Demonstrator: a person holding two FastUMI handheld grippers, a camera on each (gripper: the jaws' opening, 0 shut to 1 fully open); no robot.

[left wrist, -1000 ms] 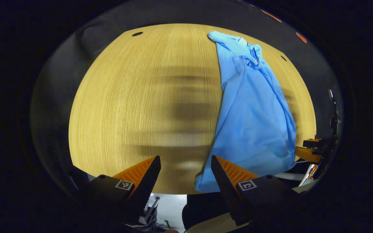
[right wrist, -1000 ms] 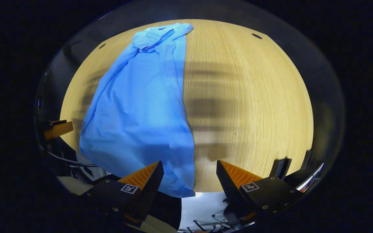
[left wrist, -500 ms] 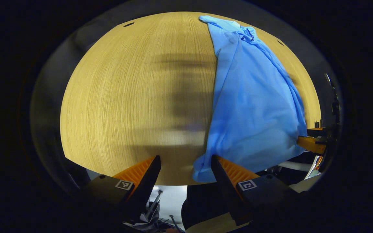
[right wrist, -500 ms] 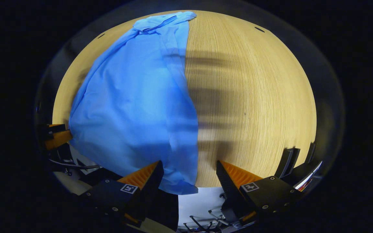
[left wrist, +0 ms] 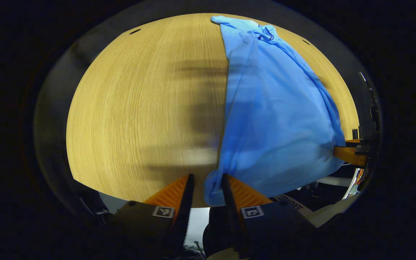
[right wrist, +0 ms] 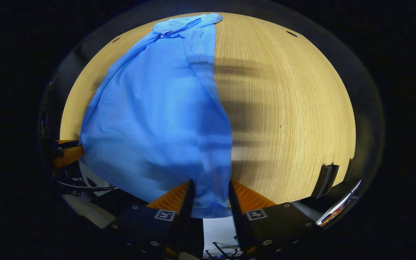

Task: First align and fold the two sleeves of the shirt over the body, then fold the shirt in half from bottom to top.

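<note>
A light blue shirt (left wrist: 276, 119) lies lengthwise on the round wooden table (left wrist: 139, 108), collar at the far side and hem hanging over the near edge. My left gripper (left wrist: 207, 177) is half closed around the hem's left corner, with the cloth between its fingers and a gap still showing. In the right gripper view the shirt (right wrist: 157, 119) spreads to the left, and my right gripper (right wrist: 211, 183) is likewise narrowed around the hem's right corner, which fills the space between its fingers. Each gripper shows at the edge of the other's view, the right gripper (left wrist: 349, 153) and the left gripper (right wrist: 67, 155).
The table (right wrist: 294, 108) has small dark holes near its far rim (left wrist: 134, 31) (right wrist: 291, 34). A black upright object (right wrist: 325, 175) stands by the table's near right edge. Cables and gear lie on the floor below the front edge.
Both grippers moved forward onto the hem corners and their fingers narrowed from wide open to half closed. The shirt looks larger and more spread in both views.
</note>
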